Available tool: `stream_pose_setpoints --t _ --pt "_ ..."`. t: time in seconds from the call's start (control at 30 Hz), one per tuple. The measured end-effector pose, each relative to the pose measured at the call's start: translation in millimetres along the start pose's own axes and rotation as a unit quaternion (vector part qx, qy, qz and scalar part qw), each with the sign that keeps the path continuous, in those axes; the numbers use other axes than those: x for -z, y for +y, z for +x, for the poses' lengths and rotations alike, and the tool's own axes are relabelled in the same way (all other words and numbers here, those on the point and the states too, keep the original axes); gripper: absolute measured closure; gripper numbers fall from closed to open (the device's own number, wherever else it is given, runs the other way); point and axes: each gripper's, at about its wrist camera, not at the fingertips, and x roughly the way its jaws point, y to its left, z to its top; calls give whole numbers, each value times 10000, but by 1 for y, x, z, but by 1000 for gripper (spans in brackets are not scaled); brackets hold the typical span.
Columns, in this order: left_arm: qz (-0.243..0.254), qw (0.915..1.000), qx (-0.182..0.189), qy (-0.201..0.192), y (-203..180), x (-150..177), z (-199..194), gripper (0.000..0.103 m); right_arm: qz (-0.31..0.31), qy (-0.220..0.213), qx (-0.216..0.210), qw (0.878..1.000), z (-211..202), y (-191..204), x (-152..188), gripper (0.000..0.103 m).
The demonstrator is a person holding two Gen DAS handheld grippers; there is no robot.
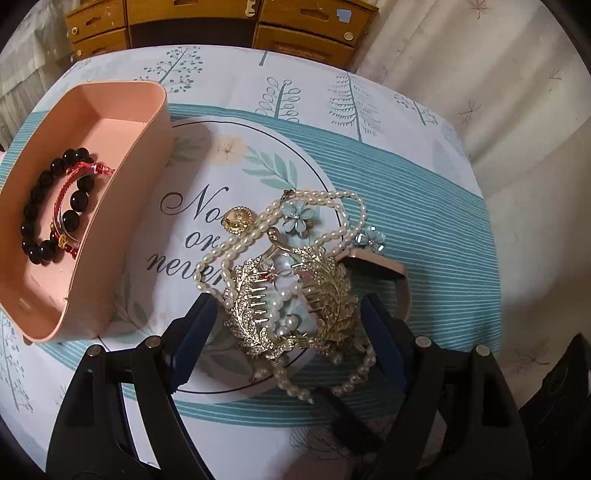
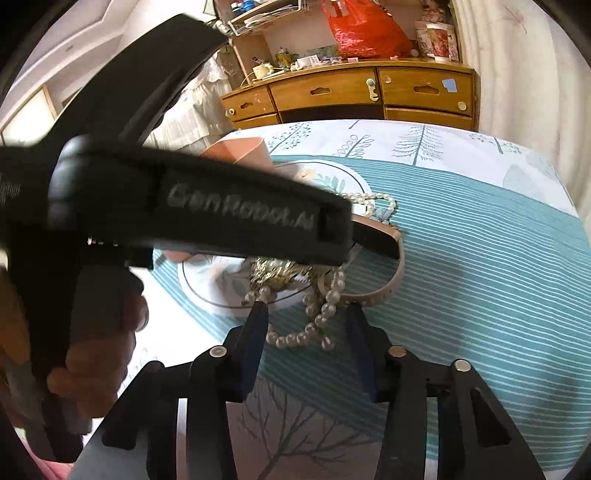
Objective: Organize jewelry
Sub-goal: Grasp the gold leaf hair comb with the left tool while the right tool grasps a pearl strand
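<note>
This looks like a room in a home, maybe a bedroom. Far ahead of the tool stands a wooden dresser (image 2: 351, 96) with many small drawers and round knobs. On top of it sit a red plastic bag (image 2: 364, 31), a cup (image 1: 439, 38) and lots of little things, with a white wire rack (image 2: 262, 14) above. Pale curtains (image 2: 517, 55) with a leaf print hang to the right. Right under the tool is a table with a tablecloth (image 1: 406, 177) that has trees, teal stripes and curly words on it. To the left sits a pink box (image 1: 122, 184) holding bead bracelets (image 1: 55, 214).
</note>
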Motion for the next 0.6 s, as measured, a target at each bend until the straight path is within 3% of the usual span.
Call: stream_pose_setpoints --t 0.23,0.37,0.6 --pt "-122 9997 193 -87 7 -2 -3 34 266 56 -42 9996 3 -20 -8 90" --pt "-74 9993 340 -115 9 2 -10 44 280 95 -95 9995 5 -18 -10 94" --pt "-24 9998 176 -39 12 5 -12 41 367 114 -227 9990 11 -5 -22 94"
